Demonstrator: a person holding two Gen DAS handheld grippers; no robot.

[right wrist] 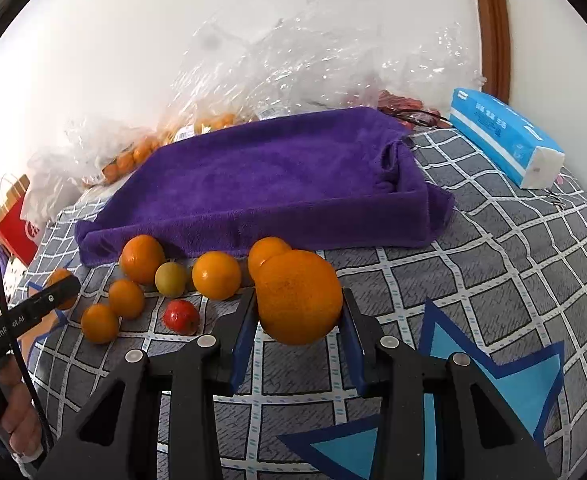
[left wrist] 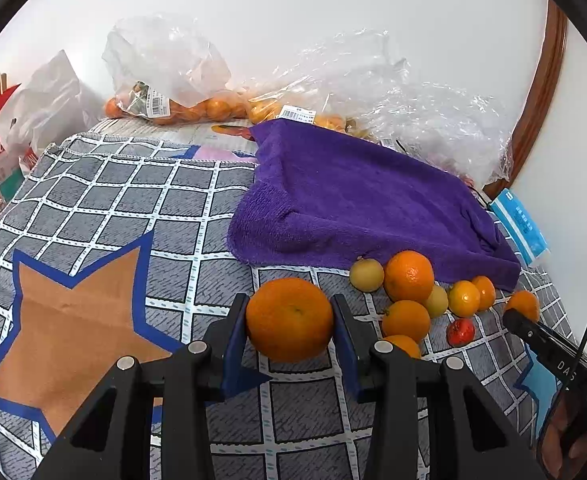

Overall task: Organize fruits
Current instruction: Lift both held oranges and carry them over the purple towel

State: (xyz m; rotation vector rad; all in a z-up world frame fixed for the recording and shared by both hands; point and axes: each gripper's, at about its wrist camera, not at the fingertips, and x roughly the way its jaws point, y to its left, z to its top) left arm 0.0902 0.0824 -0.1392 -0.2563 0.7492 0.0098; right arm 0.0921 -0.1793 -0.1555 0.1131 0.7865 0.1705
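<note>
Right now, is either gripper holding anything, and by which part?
Both are. The left gripper clamps a large orange by its opposite sides; the right gripper clamps another orange the same way.

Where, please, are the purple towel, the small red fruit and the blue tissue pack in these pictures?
purple towel (right wrist: 277, 176): right wrist view, middle of its top.
small red fruit (right wrist: 180, 317): right wrist view, centre of its skin.
blue tissue pack (right wrist: 501, 132): right wrist view, its long blue side.

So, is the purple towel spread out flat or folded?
Spread out. The purple towel lies open over the checked cloth, only its right corner bunched up.
</note>
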